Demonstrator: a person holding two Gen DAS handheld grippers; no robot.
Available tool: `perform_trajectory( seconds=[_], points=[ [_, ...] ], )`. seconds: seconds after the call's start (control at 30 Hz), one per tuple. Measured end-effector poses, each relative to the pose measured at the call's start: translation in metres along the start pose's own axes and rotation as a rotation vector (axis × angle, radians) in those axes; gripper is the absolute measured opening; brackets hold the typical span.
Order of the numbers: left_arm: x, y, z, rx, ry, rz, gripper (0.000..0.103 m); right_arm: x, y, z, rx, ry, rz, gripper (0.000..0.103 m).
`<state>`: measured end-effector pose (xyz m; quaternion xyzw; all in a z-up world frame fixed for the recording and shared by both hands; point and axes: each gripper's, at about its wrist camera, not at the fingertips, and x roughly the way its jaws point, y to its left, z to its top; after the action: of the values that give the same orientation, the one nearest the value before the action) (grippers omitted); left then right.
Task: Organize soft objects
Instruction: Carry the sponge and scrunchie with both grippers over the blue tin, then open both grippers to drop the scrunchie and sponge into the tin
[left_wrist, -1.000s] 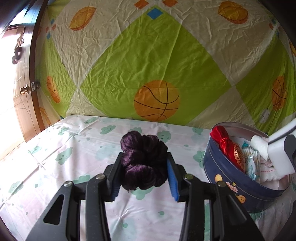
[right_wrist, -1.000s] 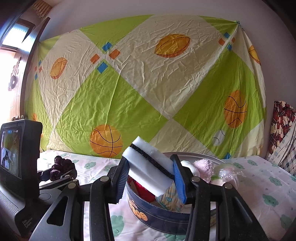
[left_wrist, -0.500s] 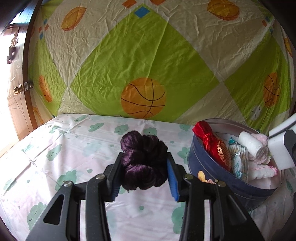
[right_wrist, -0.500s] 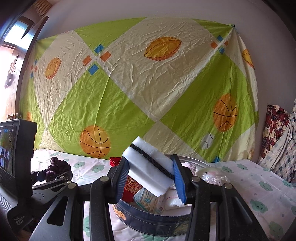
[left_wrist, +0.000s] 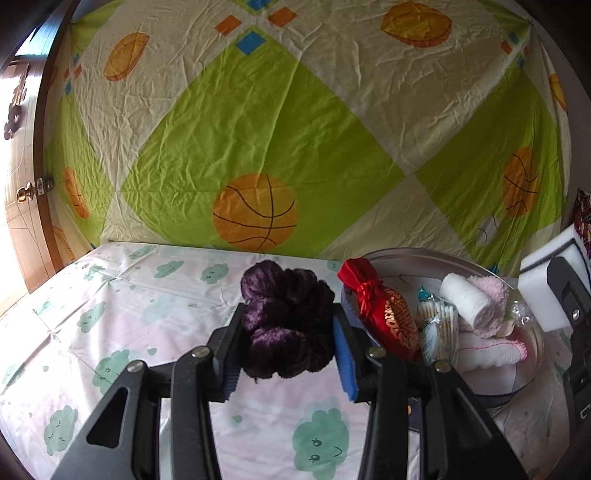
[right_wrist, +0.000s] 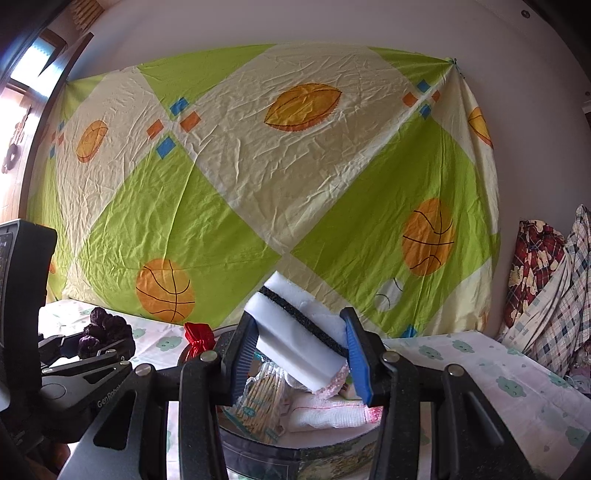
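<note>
My left tool (left_wrist: 288, 345) grips the squashy, light purple velvet scrunchie (left_wrist: 286, 325) mid-bunch, my right tool (right_wrist: 301, 354) clamps the springy white foam sponge (right_wrist: 299, 334) above the round tin (right_wrist: 295, 456) ahead.

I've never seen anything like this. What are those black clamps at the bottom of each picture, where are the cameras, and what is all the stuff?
No robot here: a person holds a two-finger clamp in each hand, and a fisheye camera on each looks along its fingers. One picture comes from the left gripper, which is closed on a dark purple scrunchie. The other comes from the right gripper, closed on a white sponge with a black stripe. Ahead, on a cloud-print sheet, stands a round tin already holding a red pouch, cotton swabs and rolled cloths. A basketball-print sheet hangs behind.
</note>
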<state>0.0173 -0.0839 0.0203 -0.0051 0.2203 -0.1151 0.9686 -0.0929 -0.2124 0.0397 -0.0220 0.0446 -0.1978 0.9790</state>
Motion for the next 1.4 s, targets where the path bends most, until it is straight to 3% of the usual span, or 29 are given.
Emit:
perform_trajectory(
  seconds=[0.6,1.4],
  points=[
    [-0.009,-0.036,0.017,0.03,-0.046,-0.062,0.042,0.016,-0.039,0.005,0.032,-0.004,-0.063,0.048],
    [0.005,-0.089,0.029,0.064,-0.034,-0.144,0.042,0.031,-0.071,0.011,0.03,-0.02,-0.132,0.048]
  ],
)
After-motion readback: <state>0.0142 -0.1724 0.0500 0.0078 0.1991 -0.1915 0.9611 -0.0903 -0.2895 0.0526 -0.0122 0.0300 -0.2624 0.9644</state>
